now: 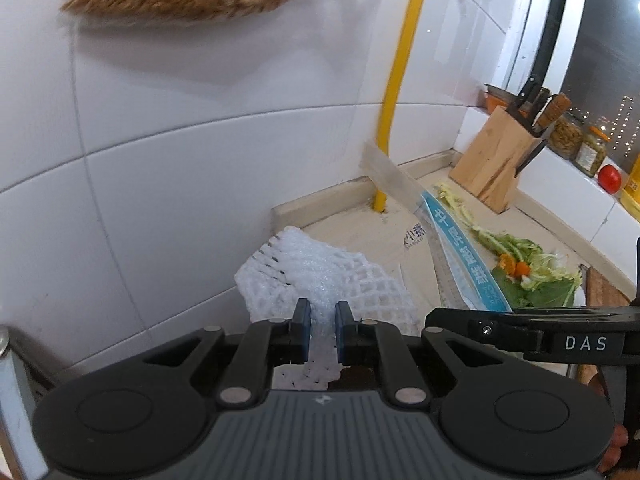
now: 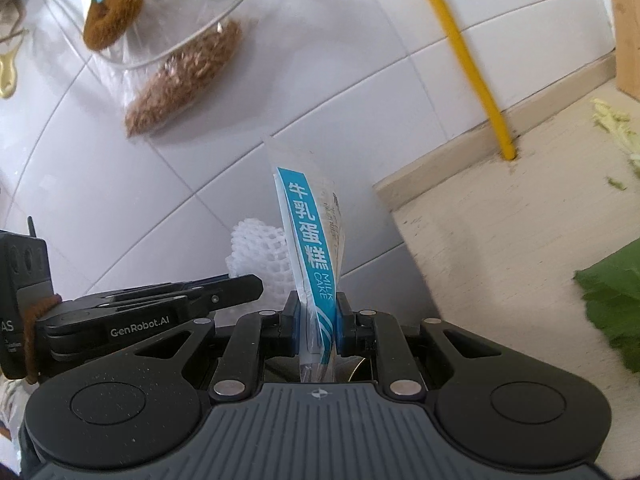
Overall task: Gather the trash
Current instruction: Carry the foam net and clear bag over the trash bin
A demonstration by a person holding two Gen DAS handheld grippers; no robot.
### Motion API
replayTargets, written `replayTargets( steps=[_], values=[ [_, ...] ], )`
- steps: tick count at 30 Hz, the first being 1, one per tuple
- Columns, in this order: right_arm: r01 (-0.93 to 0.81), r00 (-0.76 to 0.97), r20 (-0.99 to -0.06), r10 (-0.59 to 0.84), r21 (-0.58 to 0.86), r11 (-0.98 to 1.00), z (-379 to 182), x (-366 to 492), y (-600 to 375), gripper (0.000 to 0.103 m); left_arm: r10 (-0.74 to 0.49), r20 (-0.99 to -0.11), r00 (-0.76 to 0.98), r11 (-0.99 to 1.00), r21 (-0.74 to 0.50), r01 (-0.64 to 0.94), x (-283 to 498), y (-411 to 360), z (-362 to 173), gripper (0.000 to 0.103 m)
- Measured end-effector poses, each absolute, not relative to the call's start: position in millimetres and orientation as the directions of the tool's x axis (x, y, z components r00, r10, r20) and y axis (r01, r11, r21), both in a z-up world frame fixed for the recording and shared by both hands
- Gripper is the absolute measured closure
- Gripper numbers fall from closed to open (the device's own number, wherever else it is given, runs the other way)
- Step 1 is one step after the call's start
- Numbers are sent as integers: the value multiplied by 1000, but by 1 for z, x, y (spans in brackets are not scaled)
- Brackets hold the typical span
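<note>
Foam net (image 1: 320, 280) is clamped by left gripper (image 1: 323, 322), cake wrapper (image 2: 310, 248) by right gripper (image 2: 318, 312); the thinly pinched wrapper, standing toward 12 o'clock, could be lost by slipping.

White netted foam sleeve (image 1: 320, 276), blue-and-clear cake wrapper (image 2: 312, 256), yellow pipe (image 1: 400, 80).

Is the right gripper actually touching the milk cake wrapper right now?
Touching. The right wrist view shows the right gripper with both blue pads pressed against the milk cake wrapper, which stands up from between them.
</note>
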State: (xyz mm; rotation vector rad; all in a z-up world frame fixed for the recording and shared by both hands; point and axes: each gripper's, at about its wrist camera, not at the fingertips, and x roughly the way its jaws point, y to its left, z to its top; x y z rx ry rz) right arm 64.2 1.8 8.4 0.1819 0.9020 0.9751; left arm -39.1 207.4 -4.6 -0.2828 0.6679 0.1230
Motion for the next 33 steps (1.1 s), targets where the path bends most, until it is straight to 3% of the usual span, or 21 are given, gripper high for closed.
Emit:
replayTargets(
  steps=[33],
  values=[
    [-631,97,-700,707,506,588,-44,47,42,82,0,-712,702,929,-259,-263,-58,224,-58,93]
  ],
)
